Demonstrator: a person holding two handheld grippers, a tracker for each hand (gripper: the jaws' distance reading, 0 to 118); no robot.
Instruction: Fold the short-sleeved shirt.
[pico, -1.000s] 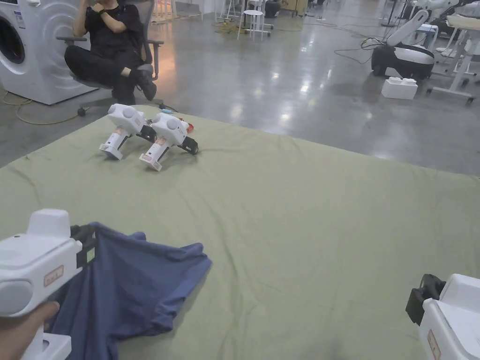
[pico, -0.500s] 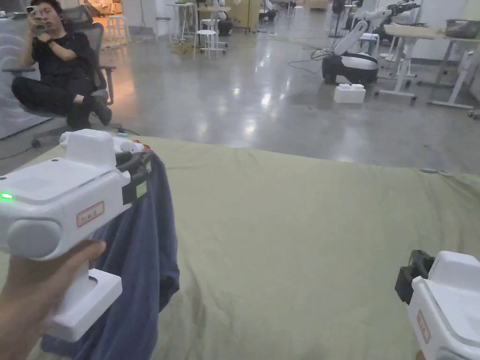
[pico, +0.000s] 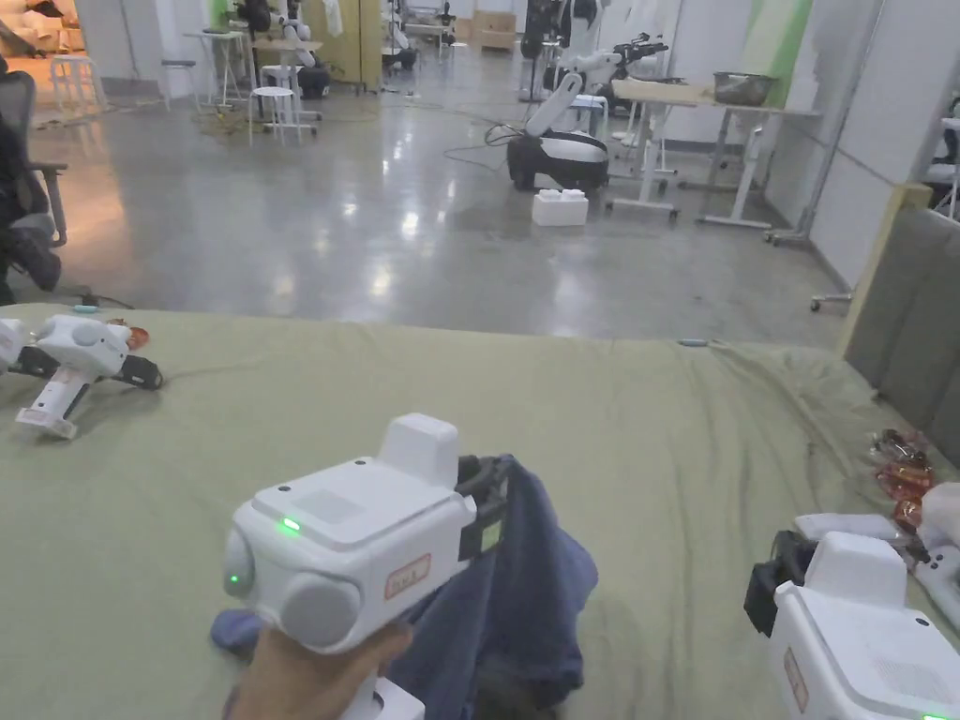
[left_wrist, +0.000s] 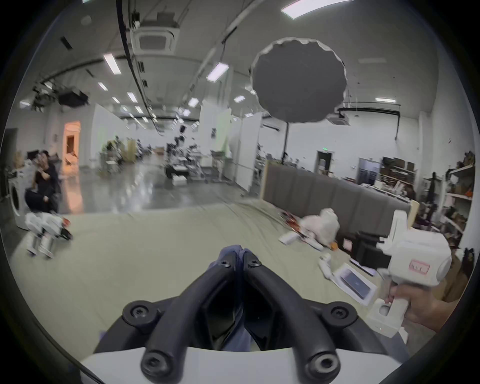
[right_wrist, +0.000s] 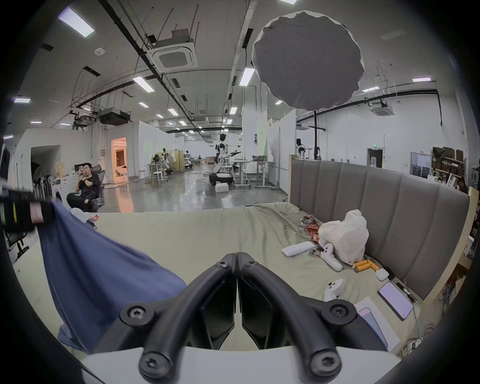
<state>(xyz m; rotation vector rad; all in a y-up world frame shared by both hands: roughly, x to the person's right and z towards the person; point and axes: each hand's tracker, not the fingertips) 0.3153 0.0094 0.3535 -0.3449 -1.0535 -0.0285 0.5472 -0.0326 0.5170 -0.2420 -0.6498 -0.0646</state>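
Blue shirt pinched by left hand-held gripper, partly hidden, right hand-held gripper closed empty.

The shirt hangs from the left gripper at near centre, its lower part resting on the bed sheet. The right gripper sits at near right, apart from the shirt. Spare grippers lie on the sheet at far left. The headboard borders the right side; a plastic bag lies on the sheet beside it.
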